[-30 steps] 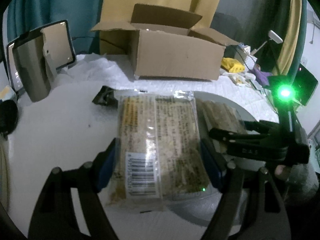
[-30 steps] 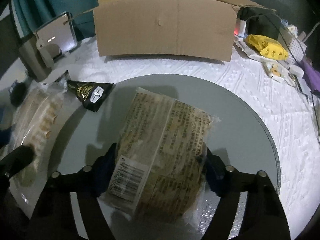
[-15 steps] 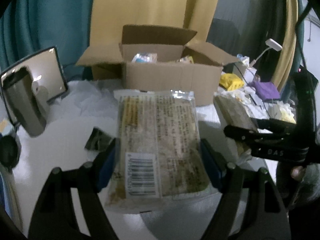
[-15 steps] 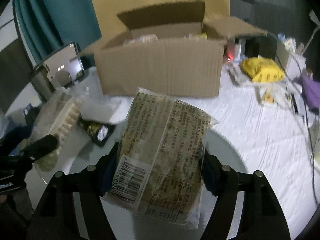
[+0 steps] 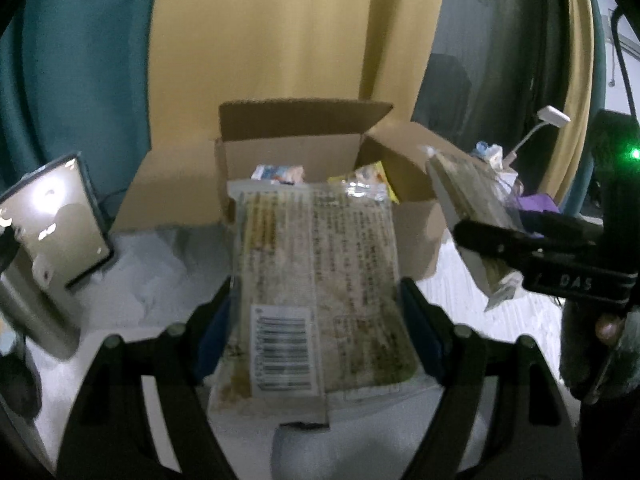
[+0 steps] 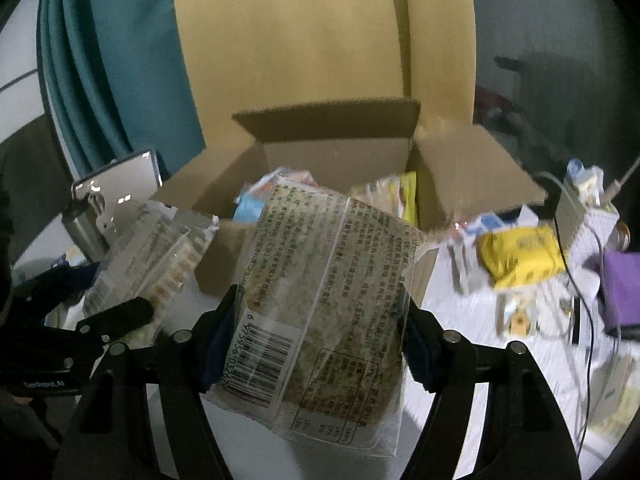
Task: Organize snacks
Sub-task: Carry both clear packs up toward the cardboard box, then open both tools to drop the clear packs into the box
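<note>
My left gripper (image 5: 316,320) is shut on a clear snack pack (image 5: 316,280) with a barcode label, held in the air in front of the open cardboard box (image 5: 296,152). My right gripper (image 6: 320,332) is shut on a second, similar snack pack (image 6: 324,292), also raised before the box (image 6: 340,148). Each gripper shows in the other's view: the right one with its pack (image 5: 472,208) at the right, the left one with its pack (image 6: 156,252) at the left. Several snack packets lie inside the box.
A mirror on a stand (image 5: 60,216) is at the left on the white tablecloth (image 5: 140,280). A yellow packet (image 6: 520,256), purple cloth (image 6: 624,288) and cables clutter the right side. Yellow and teal curtains hang behind the box.
Both grippers have lifted their snack packs off the round grey tray and carried them up and forward toward the open box, whose inside now shows.
</note>
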### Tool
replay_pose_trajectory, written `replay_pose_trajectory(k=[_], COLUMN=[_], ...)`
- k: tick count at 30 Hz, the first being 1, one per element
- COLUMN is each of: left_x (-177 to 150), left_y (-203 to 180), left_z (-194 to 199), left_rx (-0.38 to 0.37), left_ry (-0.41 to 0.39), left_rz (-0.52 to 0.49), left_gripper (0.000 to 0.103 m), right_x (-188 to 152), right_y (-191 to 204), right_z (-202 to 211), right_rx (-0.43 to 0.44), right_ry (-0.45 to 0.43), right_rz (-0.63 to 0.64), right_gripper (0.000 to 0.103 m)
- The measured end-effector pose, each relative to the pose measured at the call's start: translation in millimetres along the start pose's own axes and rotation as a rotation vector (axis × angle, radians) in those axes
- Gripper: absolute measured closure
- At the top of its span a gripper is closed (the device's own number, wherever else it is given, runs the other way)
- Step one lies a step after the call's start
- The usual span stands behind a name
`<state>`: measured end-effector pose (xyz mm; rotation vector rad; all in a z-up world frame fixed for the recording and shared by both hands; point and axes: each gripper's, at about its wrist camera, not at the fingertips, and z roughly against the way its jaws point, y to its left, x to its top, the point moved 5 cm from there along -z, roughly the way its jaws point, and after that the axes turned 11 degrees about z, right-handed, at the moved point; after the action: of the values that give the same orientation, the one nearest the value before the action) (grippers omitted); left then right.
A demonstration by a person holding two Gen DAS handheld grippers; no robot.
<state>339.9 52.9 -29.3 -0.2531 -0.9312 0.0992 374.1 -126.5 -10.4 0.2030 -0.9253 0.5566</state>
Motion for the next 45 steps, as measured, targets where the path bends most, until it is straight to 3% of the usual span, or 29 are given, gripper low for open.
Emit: replay_pose_trajectory(k=[6,17,29,32,34,36,45], left_x=[37,81,105,108,109,110,112], left_y=[-6,-17,-11,-9,-6,-2,6], left_z=[-28,-81,-136,-140,-140,-137,-107], left_rx=[-0.015,-0.005,0.012,0.002,0.009,0.004,0.009], left_ry=[-0.006,-0.019,0.054,0.05,0.042,0.036,-0.011], left_rz=[-0.011,-0.027,0.021,0.05,0.066,0.081,0.088], left_gripper=[0.024,0.024,0.022,0.009,0.006,0.006,0.005], right_x=[33,70,98,99,98,98,102], right_y=[-23,-65,-86,-85,-86,-86,-85], right_z=[-13,-58,-119,-132,-137,-136,-111], right_rx=[-0.005,0.005,0.002,0.015,0.034,0.021,-0.013], right_ry=[-0.039,-0.033,0.031,0.057,0.063,0.043,0.006], right_rz=[0.006,-0.016,0.004,0.001,-0.017,-0.012,-0.02], right_gripper=[0.029,0.029,0.028,0.027,0.015,0.01,0.01])
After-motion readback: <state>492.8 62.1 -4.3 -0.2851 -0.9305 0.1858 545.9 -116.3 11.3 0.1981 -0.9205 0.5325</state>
